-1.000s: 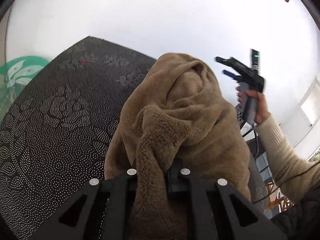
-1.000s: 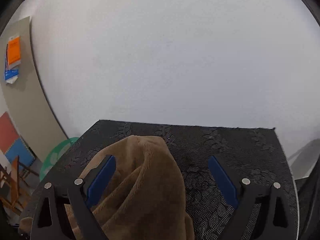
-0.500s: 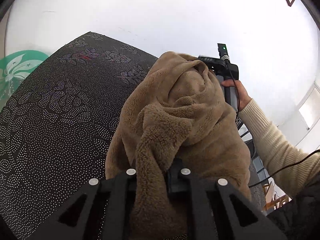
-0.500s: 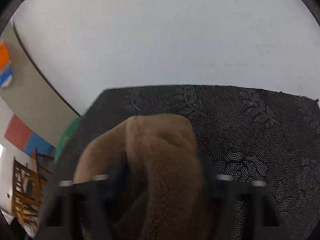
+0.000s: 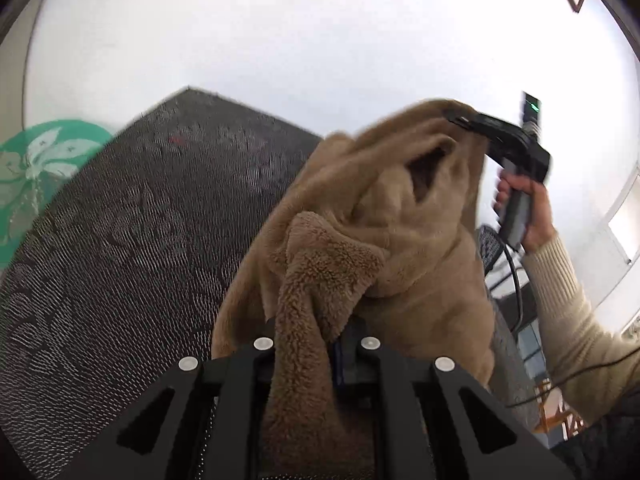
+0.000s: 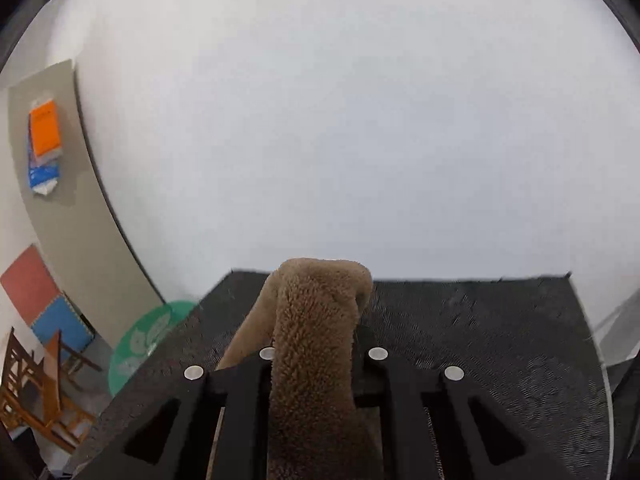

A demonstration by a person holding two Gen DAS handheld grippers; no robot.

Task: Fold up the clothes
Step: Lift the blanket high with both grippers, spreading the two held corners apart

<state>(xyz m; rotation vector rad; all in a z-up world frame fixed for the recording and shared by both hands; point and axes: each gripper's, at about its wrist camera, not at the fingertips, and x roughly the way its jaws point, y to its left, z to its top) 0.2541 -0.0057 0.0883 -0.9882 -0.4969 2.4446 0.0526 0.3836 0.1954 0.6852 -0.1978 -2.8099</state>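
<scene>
Both views are bright, lit by soft, even daylight; a window (image 5: 624, 220) at the right edge of the left view glows overexposed. The white wall (image 6: 340, 120) is washed out, nearly featureless. Shadows are faint. Fisheye distortion bends straight lines near the rims, and black vignette fills the corners. The tablecloth (image 5: 120, 240) pattern smears with motion blur (dots become streaks), and the fleece (image 5: 400, 208) looks soft at its top edge.
</scene>
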